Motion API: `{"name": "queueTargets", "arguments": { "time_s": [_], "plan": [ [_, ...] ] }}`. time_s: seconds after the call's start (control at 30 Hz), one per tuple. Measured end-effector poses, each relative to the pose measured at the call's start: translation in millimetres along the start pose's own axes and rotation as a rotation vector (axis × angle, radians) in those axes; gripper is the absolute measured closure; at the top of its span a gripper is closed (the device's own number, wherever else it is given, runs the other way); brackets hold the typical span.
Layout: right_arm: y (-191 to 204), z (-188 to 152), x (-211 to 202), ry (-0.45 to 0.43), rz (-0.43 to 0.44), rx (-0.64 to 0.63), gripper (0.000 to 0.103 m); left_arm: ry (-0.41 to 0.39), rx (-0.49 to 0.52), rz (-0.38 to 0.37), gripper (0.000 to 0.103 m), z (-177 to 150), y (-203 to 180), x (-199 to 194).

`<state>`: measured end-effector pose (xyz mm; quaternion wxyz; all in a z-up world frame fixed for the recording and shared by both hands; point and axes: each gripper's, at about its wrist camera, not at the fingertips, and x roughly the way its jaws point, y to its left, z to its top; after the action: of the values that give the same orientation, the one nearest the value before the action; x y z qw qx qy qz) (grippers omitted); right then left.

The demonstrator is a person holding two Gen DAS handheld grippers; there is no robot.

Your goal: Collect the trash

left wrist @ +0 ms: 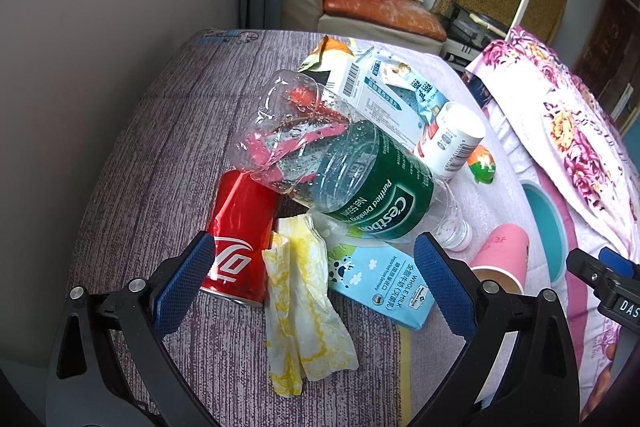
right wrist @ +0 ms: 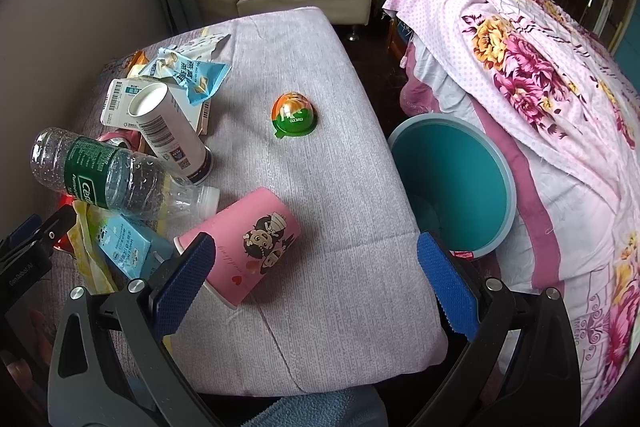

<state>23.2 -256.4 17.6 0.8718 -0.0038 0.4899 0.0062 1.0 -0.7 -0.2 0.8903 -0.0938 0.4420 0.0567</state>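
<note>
The pink paper cup (right wrist: pixel 244 247) lies on its side on the worktop (right wrist: pixel 340 187), mouth toward the right gripper (right wrist: pixel 316 279), whose jaws gape wide and empty with the left pad just beside the rim. The teal bin (right wrist: pixel 460 179) sits right. The left gripper (left wrist: pixel 320 279), also wide, hovers over the tissue (left wrist: pixel 304 303).

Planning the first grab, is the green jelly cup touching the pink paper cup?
Apart. The right wrist view shows bare tablecloth between the green jelly cup and the pink paper cup lying nearer the camera.
</note>
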Motion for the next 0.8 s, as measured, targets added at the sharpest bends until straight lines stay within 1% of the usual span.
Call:
{"name": "queueTargets", "arguments": {
  "time_s": [0.37, 0.6, 0.8],
  "plan": [
    [1.9, -0.2, 3.3, 0.014, 0.001, -0.001, 0.006, 0.013, -0.009, -0.009, 0.004, 2.4, 7.0, 1.4],
    [-0.9, 3.7, 19.0, 0.076, 0.043, 0.039, 0.006, 0.005, -0.013, -0.023, 0.004, 7.2, 19.5, 0.9],
    [5.4, 8.4, 28.0, 0.095, 0.045, 0.039, 0.006, 0.011, -0.027, -0.017, 0.004, 9.8, 25.8, 3.6]
  ]
}}
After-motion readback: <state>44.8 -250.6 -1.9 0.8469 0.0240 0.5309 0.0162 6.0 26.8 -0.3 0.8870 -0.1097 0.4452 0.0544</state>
